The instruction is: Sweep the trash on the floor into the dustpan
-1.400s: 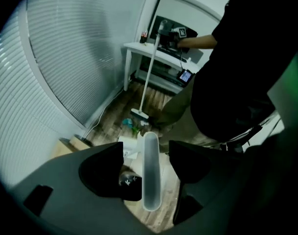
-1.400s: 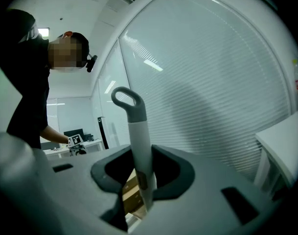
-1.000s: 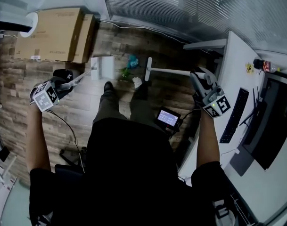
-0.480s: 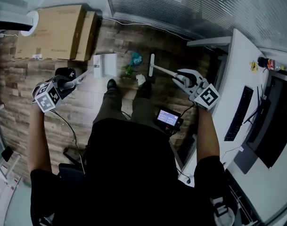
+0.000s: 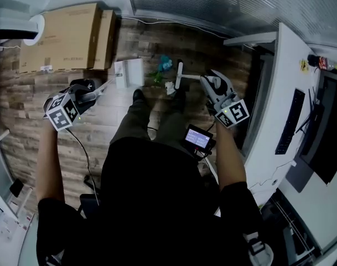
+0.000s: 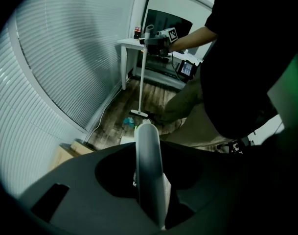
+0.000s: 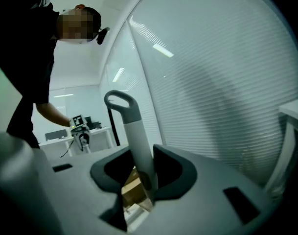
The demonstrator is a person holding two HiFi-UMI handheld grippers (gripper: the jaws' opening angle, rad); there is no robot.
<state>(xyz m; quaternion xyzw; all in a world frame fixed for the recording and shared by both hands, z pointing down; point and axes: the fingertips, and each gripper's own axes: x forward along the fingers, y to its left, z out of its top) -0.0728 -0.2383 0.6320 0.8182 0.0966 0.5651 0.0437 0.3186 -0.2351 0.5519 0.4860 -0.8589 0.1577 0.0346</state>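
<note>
In the head view, the left gripper [image 5: 92,93] is closed on the thin pale dustpan handle [image 5: 106,85]. The white dustpan [image 5: 129,72] lies on the wood-patterned floor [image 5: 24,121], ahead of the person's left shoe and just beside the cardboard boxes [image 5: 63,37]. The right gripper [image 5: 208,82] clamps the broom [image 5: 179,75] by its shaft. The broom's narrow head stands on the floor to the right of the dustpan. The trash lies between the two: a blue-green scrap [image 5: 164,64] farther out, and a white crumpled piece [image 5: 169,87] just beside the broom head. A white desk [image 5: 276,93] runs along the right edge.

In the left gripper view, the jaws press from both sides on the grey-white handle, which runs straight out between them. Beyond it, the blue-green scrap lies on the floor next to the broom head. The broom's shaft rises nearly upright to the right gripper near the desk.

In the right gripper view, the jaws pinch the broom's pale shaft, and its grey looped top [image 7: 120,104] stands above them. The left gripper appears small in the distance. Window blinds [image 7: 212,82] fill the right side.
</note>
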